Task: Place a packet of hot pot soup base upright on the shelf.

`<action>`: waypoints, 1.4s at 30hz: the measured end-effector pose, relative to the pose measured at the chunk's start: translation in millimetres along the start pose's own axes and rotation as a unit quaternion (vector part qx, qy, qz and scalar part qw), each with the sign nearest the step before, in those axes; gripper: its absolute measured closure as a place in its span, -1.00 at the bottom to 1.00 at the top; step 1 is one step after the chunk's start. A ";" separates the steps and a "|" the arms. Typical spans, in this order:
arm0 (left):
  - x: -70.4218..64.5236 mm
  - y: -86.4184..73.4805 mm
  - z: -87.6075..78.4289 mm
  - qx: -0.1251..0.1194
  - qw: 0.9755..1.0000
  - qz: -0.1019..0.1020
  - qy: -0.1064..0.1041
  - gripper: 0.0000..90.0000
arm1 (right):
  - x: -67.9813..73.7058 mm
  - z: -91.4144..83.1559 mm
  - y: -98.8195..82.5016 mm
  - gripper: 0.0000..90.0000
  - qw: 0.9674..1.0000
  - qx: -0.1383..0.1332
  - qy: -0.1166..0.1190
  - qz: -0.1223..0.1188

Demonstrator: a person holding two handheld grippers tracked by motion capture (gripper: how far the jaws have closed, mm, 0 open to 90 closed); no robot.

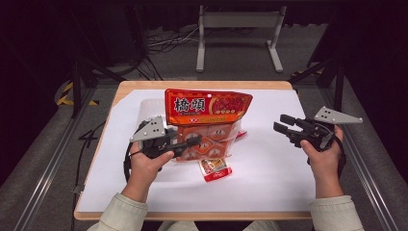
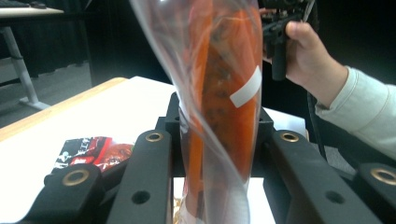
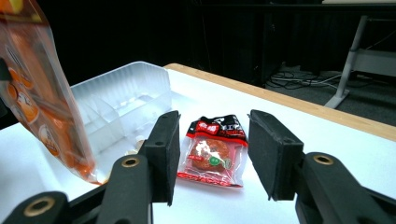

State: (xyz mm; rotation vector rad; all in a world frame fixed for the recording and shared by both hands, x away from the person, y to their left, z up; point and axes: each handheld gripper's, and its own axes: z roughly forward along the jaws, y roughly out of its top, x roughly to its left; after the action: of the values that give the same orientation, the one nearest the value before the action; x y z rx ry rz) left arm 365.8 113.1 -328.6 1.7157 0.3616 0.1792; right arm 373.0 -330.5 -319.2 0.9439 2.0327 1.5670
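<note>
On the left of the white-topped wooden bench (image 1: 269, 183), the left tool (image 1: 188, 143) is clamping its two black jaws on the lower part of a large orange and red plastic snack bag with a clear back (image 1: 208, 111), and the bag is standing upright above the jaws, near the middle of the bench. In the left gripper view the same bag (image 2: 219, 93) is rising between the jaws, pinched narrow where they are gripping it. Behind the bag, toward the far left, a clear plastic compartment tray (image 3: 122, 100) is lying on the bench. Just near of the bag's bottom edge, a small red and black sealed snack packet (image 1: 215, 168) is lying flat on the white surface, touched by neither tool. On the right, well apart from the bag, the right tool (image 1: 284, 126) is hanging above the bench with its jaws parted and nothing between them; in the right gripper view the small packet (image 3: 214, 151) is lying on the bench beyond the gap.
</note>
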 end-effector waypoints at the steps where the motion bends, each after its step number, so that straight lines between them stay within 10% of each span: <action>1: 0.0 0.0 0.0 0.000 1.000 0.000 0.000 0.57 | 0.0 0.0 0.0 0.21 1.000 0.000 0.000 0.000; 35: 81.7 27.5 -9.6 0.031 0.995 -0.034 0.093 0.57 | -7.7 5.1 -10.2 0.18 1.000 0.016 0.005 0.015; 42: 99.4 24.1 -17.3 0.004 0.992 -0.035 0.122 0.57 | -9.0 4.5 -10.8 0.18 1.000 0.015 0.006 0.015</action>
State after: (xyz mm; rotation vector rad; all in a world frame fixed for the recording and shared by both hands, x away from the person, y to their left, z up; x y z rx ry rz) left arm 456.9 159.3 -310.2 1.6909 0.6023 0.3380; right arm 379.3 -335.4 -331.6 0.9840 2.0647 1.5642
